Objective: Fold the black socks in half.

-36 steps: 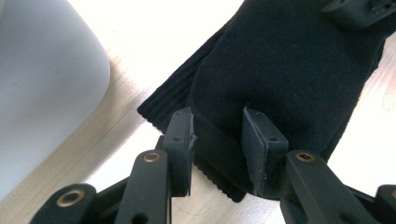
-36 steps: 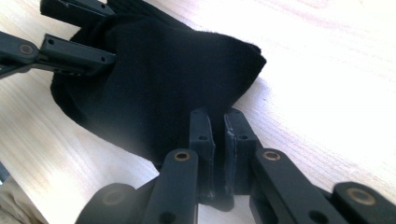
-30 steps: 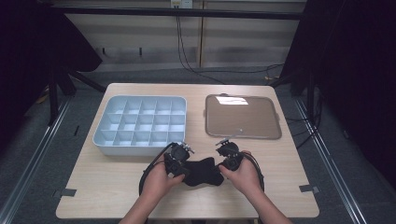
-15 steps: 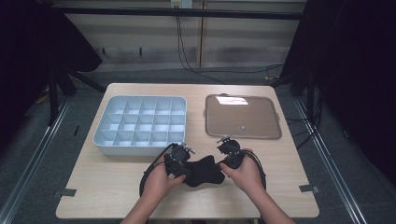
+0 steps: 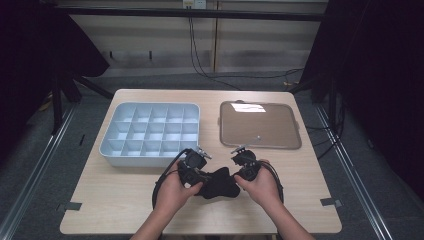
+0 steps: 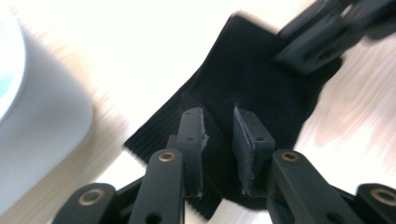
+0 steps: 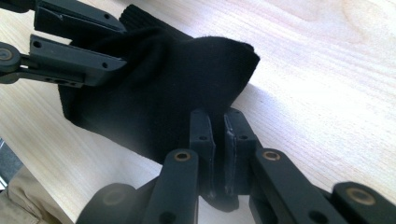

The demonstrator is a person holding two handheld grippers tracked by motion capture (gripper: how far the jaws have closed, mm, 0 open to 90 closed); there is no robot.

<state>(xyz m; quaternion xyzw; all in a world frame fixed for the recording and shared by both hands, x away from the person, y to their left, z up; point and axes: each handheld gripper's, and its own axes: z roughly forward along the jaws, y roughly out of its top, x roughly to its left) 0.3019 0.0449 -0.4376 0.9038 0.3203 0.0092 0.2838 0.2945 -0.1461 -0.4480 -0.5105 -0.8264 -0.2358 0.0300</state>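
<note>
A black sock [image 5: 218, 184] lies bunched on the wooden table near its front edge, between the two hand-held grippers. My left gripper [image 5: 201, 178] comes at it from the left. Its jaws have just been closing, and a fold of the sock [image 6: 252, 74] sits pinched between the pads of the left gripper [image 6: 219, 126]. My right gripper [image 5: 236, 177] holds the sock's other end. The right gripper [image 7: 218, 126] has its jaws pressed together on an edge of the sock [image 7: 163, 79], which hangs slightly raised off the wood. The left gripper [image 7: 93, 42] shows at the upper left of the right gripper view.
A pale blue tray [image 5: 150, 159] with several compartments stands just behind the left hand, and its wall [image 6: 37, 130] is close beside the left gripper. A flat brown tray [image 5: 260, 125] lies at the back right. Bare wood flanks both hands.
The left gripper's jaws have drawn closer on the sock. Both hands stay almost where they were, and the sock looks slightly more bunched.
</note>
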